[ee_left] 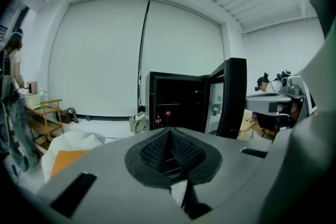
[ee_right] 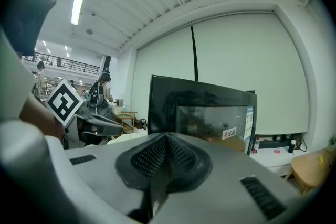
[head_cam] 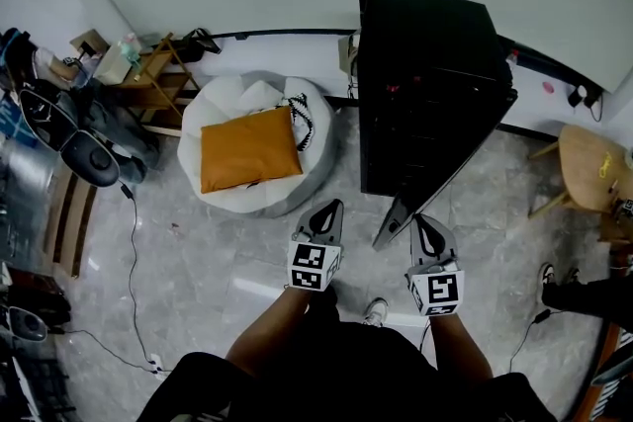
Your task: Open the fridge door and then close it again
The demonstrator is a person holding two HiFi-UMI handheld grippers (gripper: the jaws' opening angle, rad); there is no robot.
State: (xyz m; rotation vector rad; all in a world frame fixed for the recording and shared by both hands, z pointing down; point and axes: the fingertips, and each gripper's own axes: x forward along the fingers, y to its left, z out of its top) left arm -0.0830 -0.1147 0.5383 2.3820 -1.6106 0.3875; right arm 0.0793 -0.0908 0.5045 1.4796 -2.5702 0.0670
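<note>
The fridge (head_cam: 425,44) is black. Its door (ee_right: 199,107) is black-framed around dark glass, with a small white label (ee_right: 229,132) printed in red. The beanbag (head_cam: 302,178) is white and the cushion (head_cam: 249,149) is orange. The floor (head_cam: 198,272) is pale grey and marbled. The left gripper (head_cam: 330,209) and right gripper (head_cam: 423,223) are grey, each with a black-and-white square-marker cube. Their jaws have black, dotted pads. The stool (head_cam: 584,163) is light wood.

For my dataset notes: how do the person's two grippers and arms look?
The left gripper and right gripper match: pale grey bodies, black pointed jaws with dotted pads, a white cube with black square markers. The top is black; forearms bare.
</note>
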